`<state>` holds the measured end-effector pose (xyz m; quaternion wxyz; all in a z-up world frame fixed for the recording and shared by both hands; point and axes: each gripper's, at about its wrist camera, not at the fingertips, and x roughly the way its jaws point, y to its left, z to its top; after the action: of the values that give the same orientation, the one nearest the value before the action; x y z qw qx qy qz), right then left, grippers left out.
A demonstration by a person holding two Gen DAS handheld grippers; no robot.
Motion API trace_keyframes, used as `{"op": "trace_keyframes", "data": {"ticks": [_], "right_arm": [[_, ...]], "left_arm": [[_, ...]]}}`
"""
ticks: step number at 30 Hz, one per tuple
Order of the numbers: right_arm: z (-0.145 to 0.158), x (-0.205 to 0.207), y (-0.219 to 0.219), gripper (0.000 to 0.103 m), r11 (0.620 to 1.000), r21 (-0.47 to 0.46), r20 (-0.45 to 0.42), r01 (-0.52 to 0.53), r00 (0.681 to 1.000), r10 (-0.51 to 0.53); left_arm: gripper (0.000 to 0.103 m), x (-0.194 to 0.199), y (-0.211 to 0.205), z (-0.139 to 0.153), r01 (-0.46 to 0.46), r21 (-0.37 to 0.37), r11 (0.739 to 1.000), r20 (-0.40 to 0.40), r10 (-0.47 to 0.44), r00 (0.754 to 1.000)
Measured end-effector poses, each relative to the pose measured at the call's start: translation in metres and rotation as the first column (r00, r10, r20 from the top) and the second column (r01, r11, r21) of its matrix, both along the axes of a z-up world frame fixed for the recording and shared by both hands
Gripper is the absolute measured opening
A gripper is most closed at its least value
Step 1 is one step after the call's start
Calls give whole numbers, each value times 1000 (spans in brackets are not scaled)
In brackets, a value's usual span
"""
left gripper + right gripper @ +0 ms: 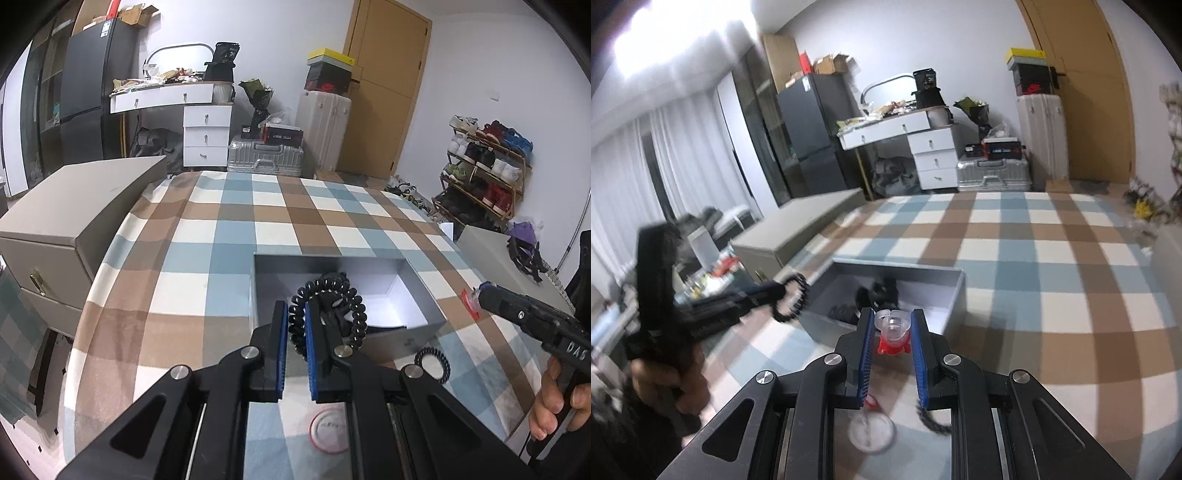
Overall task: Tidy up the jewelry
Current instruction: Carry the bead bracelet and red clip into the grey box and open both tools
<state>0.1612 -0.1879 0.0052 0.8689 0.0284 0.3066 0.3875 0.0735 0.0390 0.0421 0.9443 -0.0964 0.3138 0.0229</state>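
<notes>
My left gripper point(295, 308) is shut on a black spiral hair tie point(354, 314) and holds it over the near edge of the open grey box point(413, 271); it shows blurred in the right wrist view point(792, 297). My right gripper point(894, 319) is shut on a red and clear plastic hair clip point(894, 332), just in front of the grey box point(955, 299). Dark items point(879, 295) lie inside the box. The right gripper also shows in the left wrist view point(480, 295), right of the box.
A second black spiral tie point(432, 363) and a round white disc point(328, 430) lie on the checked cloth point(240, 236) near me. A grey drawer cabinet point(66, 221) stands left of the table. A grey surface point(517, 266) sits at the right.
</notes>
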Motion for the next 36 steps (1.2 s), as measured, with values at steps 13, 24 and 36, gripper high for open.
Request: {"op": "trace_keyframes", "data": {"ticks": [13, 24, 36], "right_arm": [[-25, 38, 5, 19, 991, 129, -158, 21, 987, 0], [-37, 45, 13, 21, 994, 109, -202, 24, 979, -1], [-31, 34, 1, 40, 997, 51, -170, 53, 984, -44]], "left_arm": [[4, 31, -8, -8, -4, 63, 998, -47, 7, 999], [4, 40, -9, -13, -21, 90, 996, -98, 30, 995], [53, 22, -6, -5, -4, 55, 998, -78, 8, 997]]}}
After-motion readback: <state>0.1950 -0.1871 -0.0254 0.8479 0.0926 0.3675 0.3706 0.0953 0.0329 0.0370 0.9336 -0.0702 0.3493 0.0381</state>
